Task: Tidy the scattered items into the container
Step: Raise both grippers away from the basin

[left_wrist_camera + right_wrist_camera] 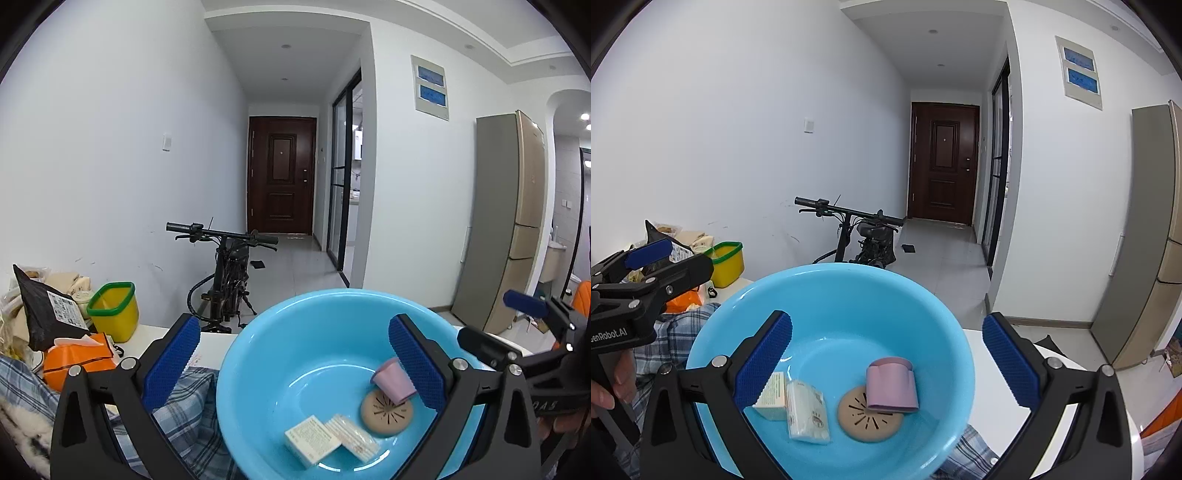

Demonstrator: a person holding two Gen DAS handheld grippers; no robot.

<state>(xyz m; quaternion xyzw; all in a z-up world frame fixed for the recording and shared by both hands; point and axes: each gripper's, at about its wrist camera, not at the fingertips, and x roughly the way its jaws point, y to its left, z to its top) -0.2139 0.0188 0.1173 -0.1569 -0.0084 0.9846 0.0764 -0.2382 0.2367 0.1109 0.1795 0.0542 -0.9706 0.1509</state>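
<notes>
The blue bowl (827,295) sits on the plaid cloth (192,398) in front of me. Inside lie a pink cup (892,386) (on its side), a tan disc (868,419), a small box (772,400) and a packet (809,413). My left claw (295,365) and right claw (886,363) are both spread wide, holding nothing.

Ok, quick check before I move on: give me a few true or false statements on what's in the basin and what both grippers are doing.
1. The blue basin holds four items. True.
2. The pink cup stands upright. False: it lies on its side, against the round tan disc.
3. The left gripper grips the cup. False: its jaws are wide open, holding nothing.
4. The right gripper is open and empty. True.
5. The small white box and the clear packet lie side by side. True.
6. The yellow bin sits inside the basin. False: it stands on the table beyond.
</notes>
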